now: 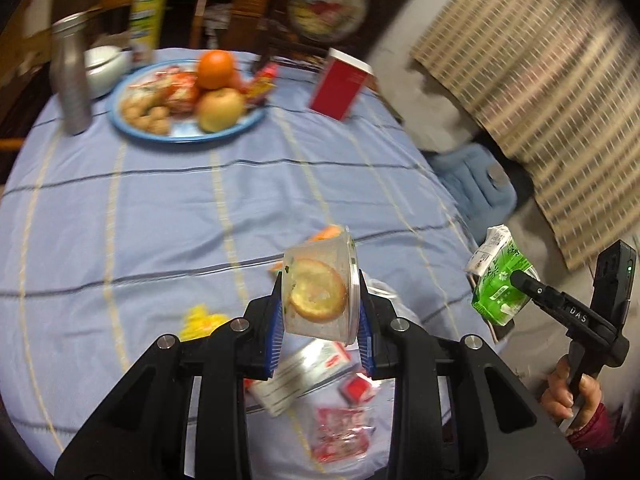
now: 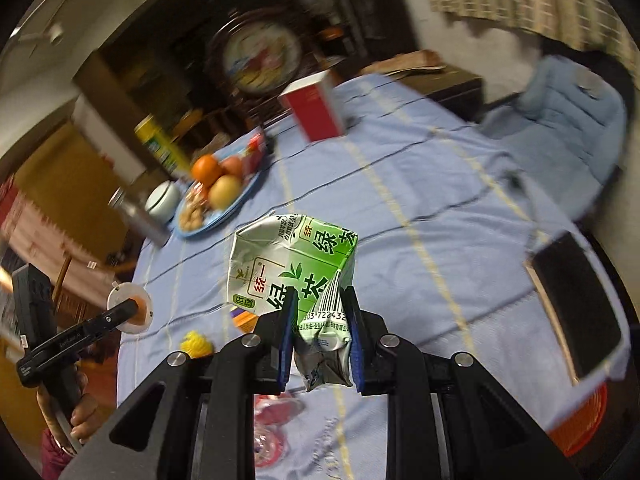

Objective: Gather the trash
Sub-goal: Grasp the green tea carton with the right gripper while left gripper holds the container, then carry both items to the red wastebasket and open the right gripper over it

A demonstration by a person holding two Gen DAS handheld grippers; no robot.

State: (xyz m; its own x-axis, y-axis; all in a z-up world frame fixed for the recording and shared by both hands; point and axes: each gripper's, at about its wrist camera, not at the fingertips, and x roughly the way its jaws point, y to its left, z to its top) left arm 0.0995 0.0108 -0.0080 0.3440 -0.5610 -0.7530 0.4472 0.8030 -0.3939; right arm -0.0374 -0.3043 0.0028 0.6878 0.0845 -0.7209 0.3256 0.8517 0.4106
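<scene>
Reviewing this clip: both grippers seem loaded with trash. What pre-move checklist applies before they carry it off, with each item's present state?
1. Left gripper shut on the clear plastic cup: ok.
2. Right gripper shut on the crumpled green tea carton: ok.
3. Cup lifted clear of the blue tablecloth: ok.
4. Cup leak-safe: cannot tell; it lies tilted on its side with an orange slice inside.
5. Trash bin located: not ok, none in either view.
6. Table cleared: not ok; red wrappers and a yellow scrap remain.
</scene>
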